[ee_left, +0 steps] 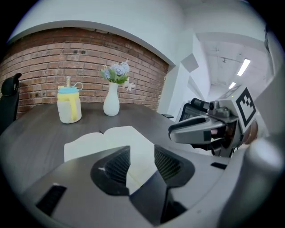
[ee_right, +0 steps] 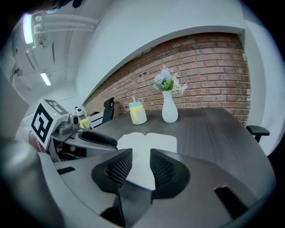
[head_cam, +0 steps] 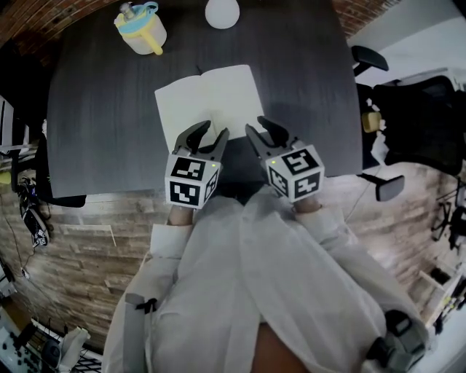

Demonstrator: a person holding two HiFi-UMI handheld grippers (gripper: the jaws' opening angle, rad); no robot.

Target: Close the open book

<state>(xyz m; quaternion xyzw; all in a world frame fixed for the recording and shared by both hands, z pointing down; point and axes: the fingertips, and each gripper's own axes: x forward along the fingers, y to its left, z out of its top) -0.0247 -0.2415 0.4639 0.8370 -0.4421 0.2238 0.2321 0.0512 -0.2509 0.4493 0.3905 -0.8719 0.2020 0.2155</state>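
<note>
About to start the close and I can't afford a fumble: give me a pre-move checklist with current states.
1. Book lies open and flat on the table: ok.
2. Left gripper open and empty: ok.
3. Right gripper open and empty: ok.
4. Cover gripped: not ok; both grippers are at the book's near edge, holding nothing.
5. Bottle and vase clear of the book: ok, both stand at the table's far edge.
6. Tips touching the pages: cannot tell.
</note>
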